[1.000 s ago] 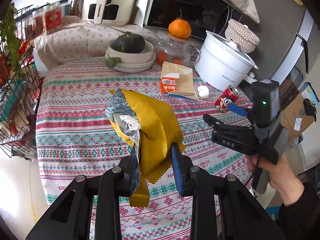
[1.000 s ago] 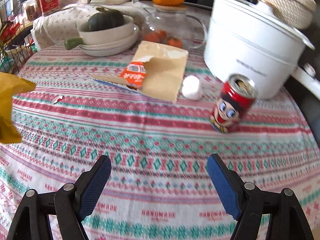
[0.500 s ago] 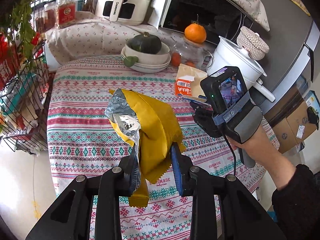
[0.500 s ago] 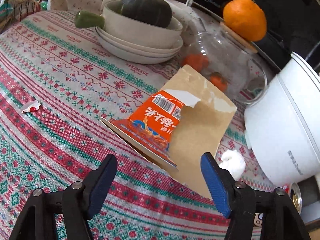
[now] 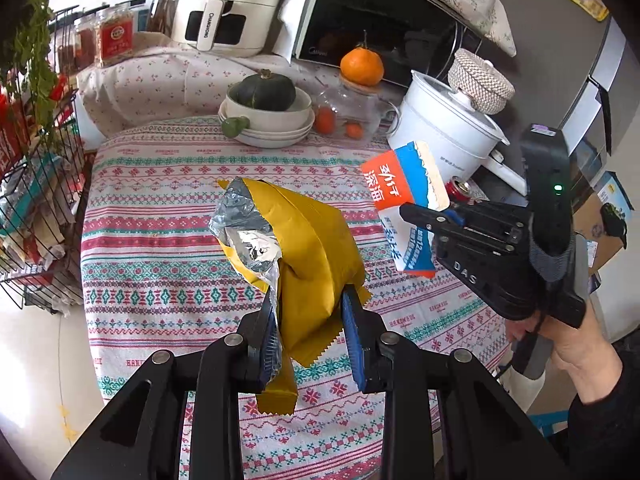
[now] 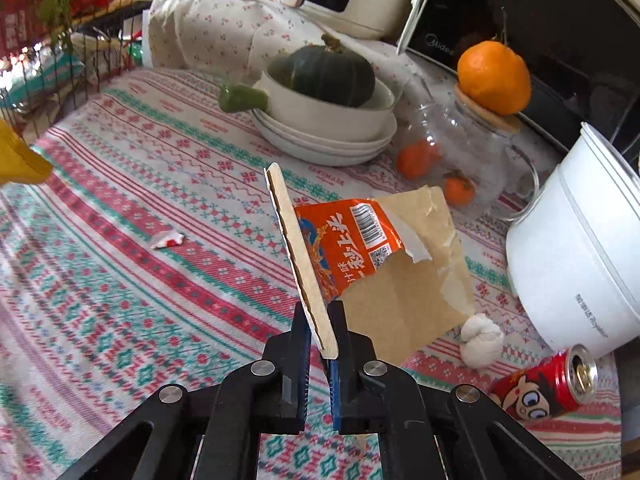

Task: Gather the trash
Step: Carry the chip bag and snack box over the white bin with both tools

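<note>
Now both pinched tight: left gripper (image 5: 310, 332) bagging with yellow wrapper (image 5: 316, 248), right gripper (image 6: 319, 354) lifting torn carton (image 6: 372, 264), can (image 6: 544, 384) waiting at four o'clock.

Home kitchen, dining corner. Table under patterned cloth (image 5: 168, 216), crowded at far edge: stacked white bowls (image 5: 267, 126) holding dark green squash (image 5: 264, 90), glass jar (image 5: 347, 114) topped by orange (image 5: 362, 66), white electric cooker (image 5: 448, 136) far right. Behind, white air fryer (image 5: 228, 4) beside black microwave (image 5: 380, 20). Wire rack of packets (image 5: 36, 184) at left; spice jars (image 5: 116, 34) far left.
</note>
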`<state>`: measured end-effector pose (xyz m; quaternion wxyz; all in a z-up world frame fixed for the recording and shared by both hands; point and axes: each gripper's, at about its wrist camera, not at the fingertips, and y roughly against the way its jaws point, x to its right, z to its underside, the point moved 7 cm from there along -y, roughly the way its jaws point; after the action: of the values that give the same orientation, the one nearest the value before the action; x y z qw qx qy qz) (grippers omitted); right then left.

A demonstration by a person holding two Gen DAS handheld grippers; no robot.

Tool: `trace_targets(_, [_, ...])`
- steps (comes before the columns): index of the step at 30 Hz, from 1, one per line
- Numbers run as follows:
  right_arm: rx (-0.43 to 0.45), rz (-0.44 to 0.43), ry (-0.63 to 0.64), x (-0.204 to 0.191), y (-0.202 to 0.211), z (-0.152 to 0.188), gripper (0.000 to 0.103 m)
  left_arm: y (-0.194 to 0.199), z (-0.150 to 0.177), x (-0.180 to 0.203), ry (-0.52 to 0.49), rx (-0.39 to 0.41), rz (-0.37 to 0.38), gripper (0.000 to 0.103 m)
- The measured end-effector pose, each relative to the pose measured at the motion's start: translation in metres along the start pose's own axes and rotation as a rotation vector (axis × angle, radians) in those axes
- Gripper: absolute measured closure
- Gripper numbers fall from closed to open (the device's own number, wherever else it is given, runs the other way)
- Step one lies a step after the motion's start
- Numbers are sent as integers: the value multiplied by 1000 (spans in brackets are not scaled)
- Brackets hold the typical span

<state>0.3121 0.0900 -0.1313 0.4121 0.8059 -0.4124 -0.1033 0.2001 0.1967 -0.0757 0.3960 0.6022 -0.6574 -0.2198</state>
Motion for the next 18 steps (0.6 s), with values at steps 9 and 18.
trace_targets(9, [58,-112,-138,-1,97,36,101,11,15,49,-72,9,49,71])
trace_targets(18, [111,-108,-258,24,176,84,102,20,39,117,-195,11,113,71])
